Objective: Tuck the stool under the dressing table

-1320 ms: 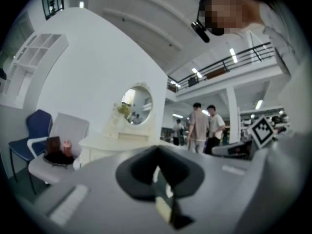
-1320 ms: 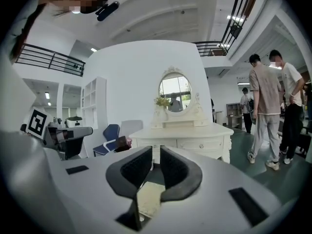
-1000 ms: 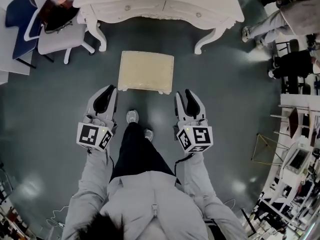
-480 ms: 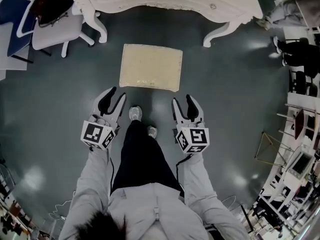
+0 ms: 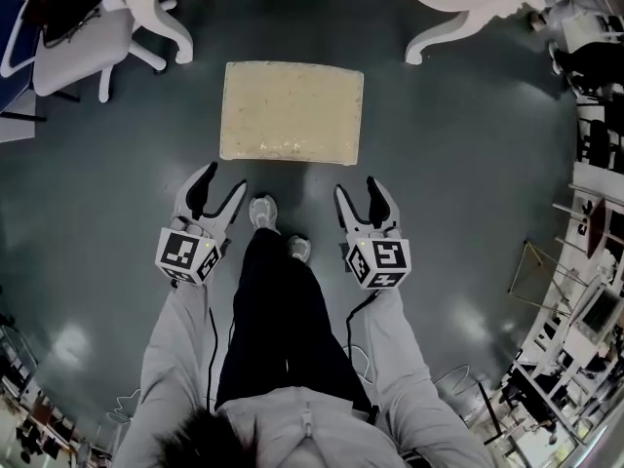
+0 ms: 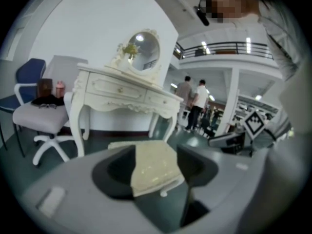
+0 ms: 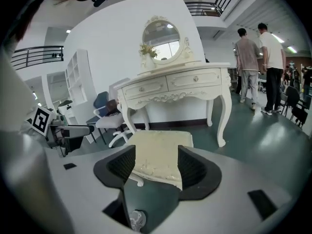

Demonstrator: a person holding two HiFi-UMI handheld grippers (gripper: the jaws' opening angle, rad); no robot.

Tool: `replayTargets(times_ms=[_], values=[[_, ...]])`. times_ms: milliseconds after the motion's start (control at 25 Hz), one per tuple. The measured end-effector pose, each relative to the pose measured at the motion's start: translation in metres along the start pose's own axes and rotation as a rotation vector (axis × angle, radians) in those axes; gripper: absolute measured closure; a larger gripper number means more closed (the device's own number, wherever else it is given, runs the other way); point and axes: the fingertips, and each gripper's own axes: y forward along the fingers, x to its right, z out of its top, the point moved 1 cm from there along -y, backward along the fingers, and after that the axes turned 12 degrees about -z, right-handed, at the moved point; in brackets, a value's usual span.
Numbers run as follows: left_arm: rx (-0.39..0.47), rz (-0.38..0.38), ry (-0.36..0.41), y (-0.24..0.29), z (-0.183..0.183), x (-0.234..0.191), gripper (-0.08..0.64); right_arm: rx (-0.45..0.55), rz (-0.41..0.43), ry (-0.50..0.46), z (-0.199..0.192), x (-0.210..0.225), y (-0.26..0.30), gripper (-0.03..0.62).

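Observation:
The cream cushioned stool [image 5: 291, 111] stands on the dark floor in front of the white dressing table [image 5: 429, 37], outside its legs. My left gripper [image 5: 219, 185] and right gripper [image 5: 357, 195] hover short of the stool's near edge, one toward each near corner, touching nothing. Both have just been opening their jaws, and nothing is between them. In the left gripper view the stool [image 6: 151, 167] shows beyond the open left gripper [image 6: 155, 161], with the table [image 6: 122, 94] behind. The right gripper view shows the stool [image 7: 158, 155] past the open right gripper [image 7: 156, 168], under the mirrored table [image 7: 175, 84].
A white office chair [image 5: 68, 42] stands left of the table, with a dark bag on its seat. The person's feet [image 5: 261, 211] are just behind the stool. Racks and equipment [image 5: 585, 291] line the right side. Two people [image 7: 253, 57] stand far off to the right.
Both grippers' jaws have spread from nearly closed to wide apart. The head view has tilted down, so the stool looks nearer and the table has slid to the top edge.

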Motion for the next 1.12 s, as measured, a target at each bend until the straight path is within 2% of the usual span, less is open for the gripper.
replayTargets(times_ms=[160,320,560,880,1120], values=[[-0.041,0.004,-0.013,0.01,-0.036,-0.02,0.293,-0.047,-0.019,-0.007,-0.039,0.012,0.022,0.313],[-0.081,-0.006,-0.002,0.021,-0.067,-0.036,0.275,-0.064,-0.032,-0.006,-0.067,0.021,0.045,0.301],[-0.116,0.016,-0.012,0.031,-0.11,-0.061,0.252,-0.088,-0.058,0.004,-0.105,0.03,0.077,0.27],[-0.127,0.064,-0.049,0.044,-0.147,-0.084,0.218,-0.122,-0.078,0.005,-0.134,0.055,0.106,0.253],[-0.181,0.032,-0.052,0.059,-0.165,-0.087,0.199,-0.15,-0.052,0.0,-0.143,0.057,0.127,0.213]])
